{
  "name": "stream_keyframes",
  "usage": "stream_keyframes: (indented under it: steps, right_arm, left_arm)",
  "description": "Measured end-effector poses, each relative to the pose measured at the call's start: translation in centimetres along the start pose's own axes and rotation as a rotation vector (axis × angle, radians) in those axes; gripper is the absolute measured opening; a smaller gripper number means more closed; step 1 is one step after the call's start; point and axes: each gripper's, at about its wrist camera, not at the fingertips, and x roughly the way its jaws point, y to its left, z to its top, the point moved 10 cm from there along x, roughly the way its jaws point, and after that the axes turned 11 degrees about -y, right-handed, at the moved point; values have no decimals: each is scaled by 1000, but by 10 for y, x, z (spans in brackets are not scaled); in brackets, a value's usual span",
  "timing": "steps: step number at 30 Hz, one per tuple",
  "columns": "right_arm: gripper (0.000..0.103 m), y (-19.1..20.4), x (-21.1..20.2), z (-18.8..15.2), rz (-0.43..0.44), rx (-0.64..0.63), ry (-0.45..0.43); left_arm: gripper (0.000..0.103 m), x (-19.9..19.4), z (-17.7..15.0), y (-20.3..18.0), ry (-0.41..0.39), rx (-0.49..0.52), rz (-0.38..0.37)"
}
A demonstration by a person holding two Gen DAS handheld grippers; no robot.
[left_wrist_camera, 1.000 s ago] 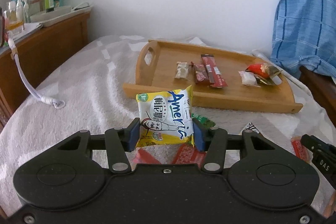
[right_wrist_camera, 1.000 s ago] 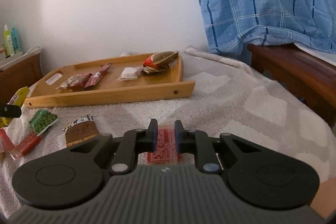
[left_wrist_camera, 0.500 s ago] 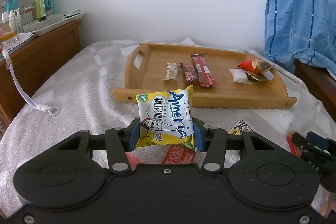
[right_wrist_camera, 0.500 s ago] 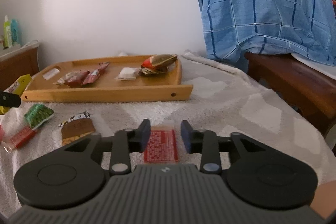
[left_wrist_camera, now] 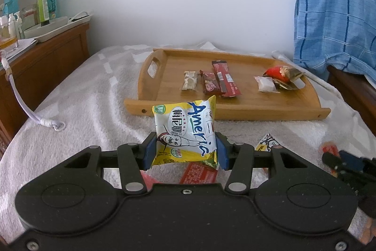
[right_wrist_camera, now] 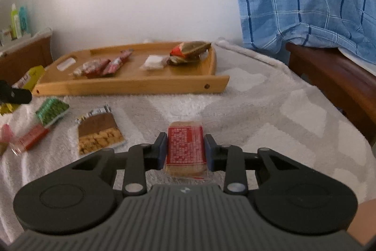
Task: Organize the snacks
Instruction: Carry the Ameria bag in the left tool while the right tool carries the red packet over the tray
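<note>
Currently:
- Left gripper (left_wrist_camera: pixel 185 152) clamped on yellow bag (left_wrist_camera: pixel 185 131), held upright off the bed (left_wrist_camera: pixel 94 109), just in front of the tray (left_wrist_camera: pixel 235 109).
- Right gripper (right_wrist_camera: pixel 185 152): jaws parted around red packet (right_wrist_camera: pixel 185 147); contact with the pads — can't tell. Packet lies flat on bed, in front of tray's right corner.
- Tray holds several snacks; green pack (right_wrist_camera: pixel 52 109) and brown pack (right_wrist_camera: pixel 98 133) lie on bed before it.

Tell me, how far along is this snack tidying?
Partway. Several snacks already lie in the wooden tray. The left claw grips a yellow packet, lifted. The right claw straddles a red packet, not yet closed. A green packet and a brown packet wait on the blanket.
</note>
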Motion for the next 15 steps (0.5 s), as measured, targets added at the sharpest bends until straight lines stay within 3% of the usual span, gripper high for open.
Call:
stream_keyframes:
  steps: [6, 15]
  right_arm:
    - [37, 0, -2, 28, 27, 37, -43]
    - [37, 20, 35, 81, 92, 137, -40]
  left_arm:
    - [48, 5, 18, -2, -20, 15, -13]
    - [48, 45, 62, 7, -7, 30, -12]
